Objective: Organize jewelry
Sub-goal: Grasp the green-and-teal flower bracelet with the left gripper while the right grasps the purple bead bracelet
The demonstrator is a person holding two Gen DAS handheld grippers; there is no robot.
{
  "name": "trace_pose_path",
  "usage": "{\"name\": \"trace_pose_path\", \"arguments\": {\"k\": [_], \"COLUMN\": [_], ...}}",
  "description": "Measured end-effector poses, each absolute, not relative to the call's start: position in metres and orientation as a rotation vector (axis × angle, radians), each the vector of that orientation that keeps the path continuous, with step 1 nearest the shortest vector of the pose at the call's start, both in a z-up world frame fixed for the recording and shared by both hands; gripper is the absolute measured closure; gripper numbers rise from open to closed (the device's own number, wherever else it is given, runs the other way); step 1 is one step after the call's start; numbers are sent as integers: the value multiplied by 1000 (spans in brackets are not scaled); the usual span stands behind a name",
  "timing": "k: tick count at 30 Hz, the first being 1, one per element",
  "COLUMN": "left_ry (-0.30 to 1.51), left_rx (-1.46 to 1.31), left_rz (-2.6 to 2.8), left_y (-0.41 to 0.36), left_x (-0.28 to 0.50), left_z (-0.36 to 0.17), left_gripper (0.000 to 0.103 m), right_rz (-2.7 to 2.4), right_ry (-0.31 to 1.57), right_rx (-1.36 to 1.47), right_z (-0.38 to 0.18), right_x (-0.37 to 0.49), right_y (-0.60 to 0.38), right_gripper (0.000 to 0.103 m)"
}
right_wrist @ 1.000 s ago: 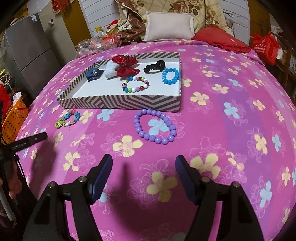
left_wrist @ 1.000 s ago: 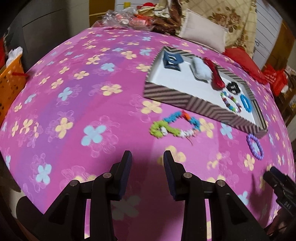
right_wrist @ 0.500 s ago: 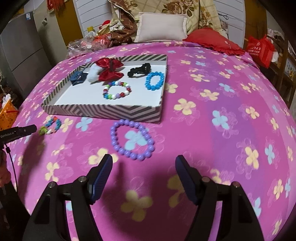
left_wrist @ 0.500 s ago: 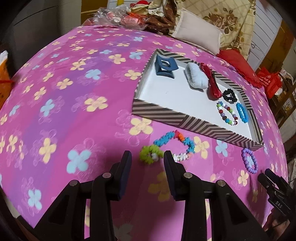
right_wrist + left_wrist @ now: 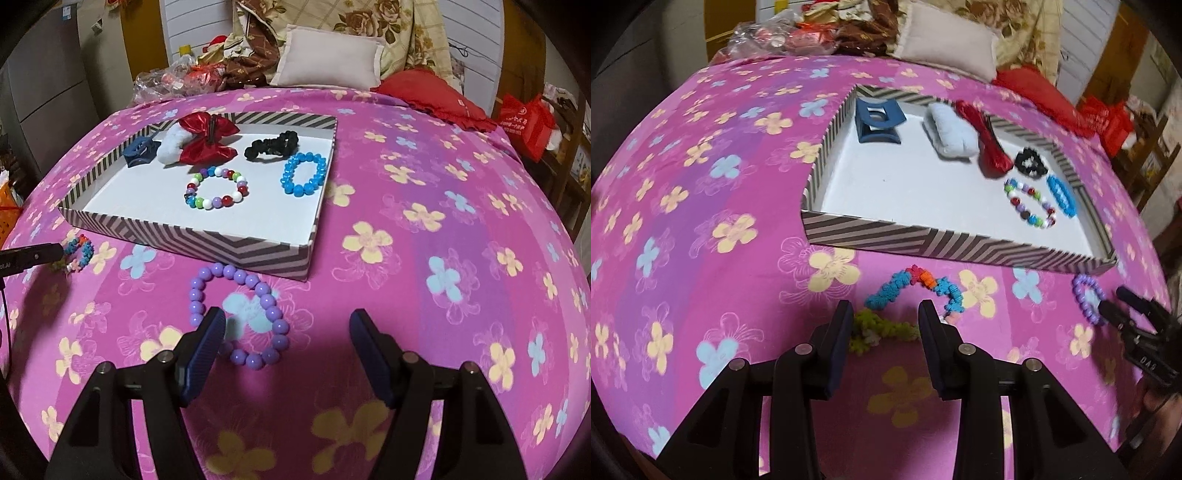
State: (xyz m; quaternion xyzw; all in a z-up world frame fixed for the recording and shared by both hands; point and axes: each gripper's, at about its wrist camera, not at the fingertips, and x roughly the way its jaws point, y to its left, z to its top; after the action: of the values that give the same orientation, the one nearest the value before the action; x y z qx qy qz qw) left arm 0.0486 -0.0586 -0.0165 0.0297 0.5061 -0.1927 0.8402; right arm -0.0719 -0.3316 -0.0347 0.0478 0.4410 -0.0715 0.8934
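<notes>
A fuzzy bracelet [image 5: 912,282] in blue, orange and green lies on the pink flowered bedcover, just in front of the striped tray [image 5: 923,240]. My left gripper [image 5: 885,308] stands open low over it, with its green end between the fingers and no pad pressing. A purple bead bracelet [image 5: 272,314] lies in front of the tray's [image 5: 229,251] near corner. My right gripper [image 5: 287,314] is open over its near half, the left finger covering part of the ring. The fuzzy bracelet [image 5: 79,251] also shows at the far left of the right wrist view.
The tray holds a blue claw clip [image 5: 877,123], a white fluffy clip [image 5: 951,134], a red bow [image 5: 207,138], a black scrunchie [image 5: 271,146], a multicolour bead bracelet [image 5: 218,188] and a blue bead bracelet [image 5: 303,173]. Pillows and bags crowd the bed's far end.
Both grippers have moved forward and down toward the bed. The fuzzy bracelet's green end now sits between the left fingers, and the purple bracelet has come under the right gripper.
</notes>
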Motion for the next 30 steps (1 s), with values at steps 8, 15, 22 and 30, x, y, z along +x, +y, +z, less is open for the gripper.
{"name": "trace_pose_path", "arguments": {"k": [8,15,22,30], "left_ry": [1080,1061,1047,1008], "left_rx": [63,103,93,45], "left_rz": [-413,-421,-440,-461], "left_y": [-62,-72,-72,-60], "left_x": [58,57,54,42], "left_z": [-21,-26,-26,-6], "left_gripper": [69,69,92,93], "right_rz": [-138,-118,-79,-49], "right_ry": [919,893,903,840], "right_rx": [57,29,-30,-42], "right_z": [-42,-41,-39,-12], "right_x": [-63,-60,-59,-74], "right_y": [-329,-325,-310,-297], "right_gripper": [35,62,94,94]}}
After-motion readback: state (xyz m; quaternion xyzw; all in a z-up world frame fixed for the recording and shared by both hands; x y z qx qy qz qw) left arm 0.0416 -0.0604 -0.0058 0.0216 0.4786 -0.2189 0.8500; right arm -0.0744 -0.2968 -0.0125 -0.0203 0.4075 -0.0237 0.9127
